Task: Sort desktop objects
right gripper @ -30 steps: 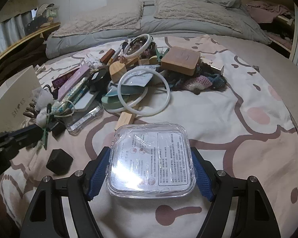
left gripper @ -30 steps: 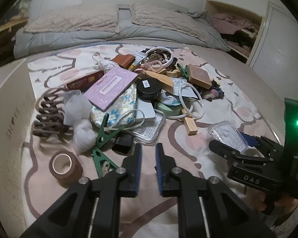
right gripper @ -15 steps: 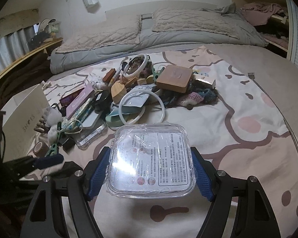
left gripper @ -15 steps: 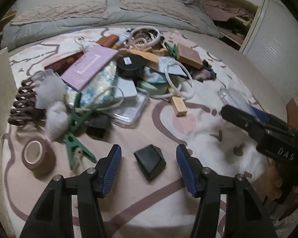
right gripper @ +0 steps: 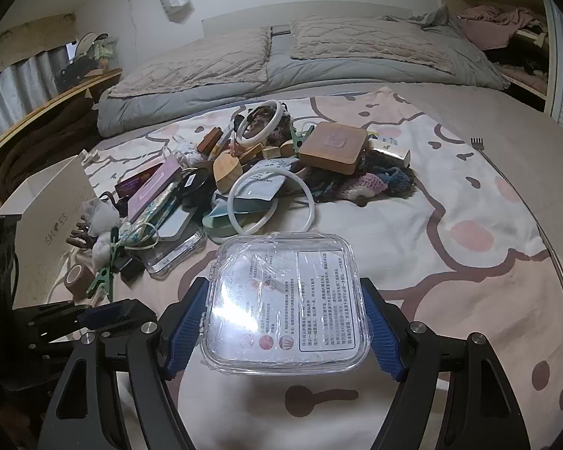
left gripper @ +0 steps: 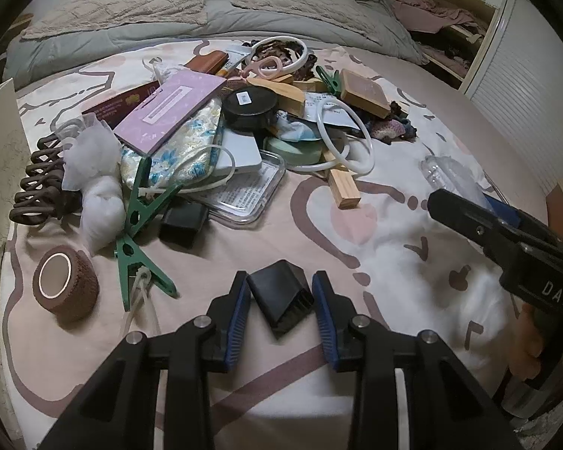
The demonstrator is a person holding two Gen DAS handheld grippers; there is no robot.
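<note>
Left gripper (left gripper: 281,300), jaws apart, straddles a small black wedge-shaped block (left gripper: 280,297) lying on the patterned bedspread (left gripper: 394,262) toward its near edge; left pad just beside the block, contact uncertain, right pad close; right gripper (right gripper: 283,322) clenched on a clear plastic box (right gripper: 287,302), held above the bedspread's near edge; heap of mixed objects at the bedspread's centre, including a white ring (left gripper: 347,137), green clip (left gripper: 139,221) and brown tape roll (left gripper: 64,283) near the left edge.
</note>
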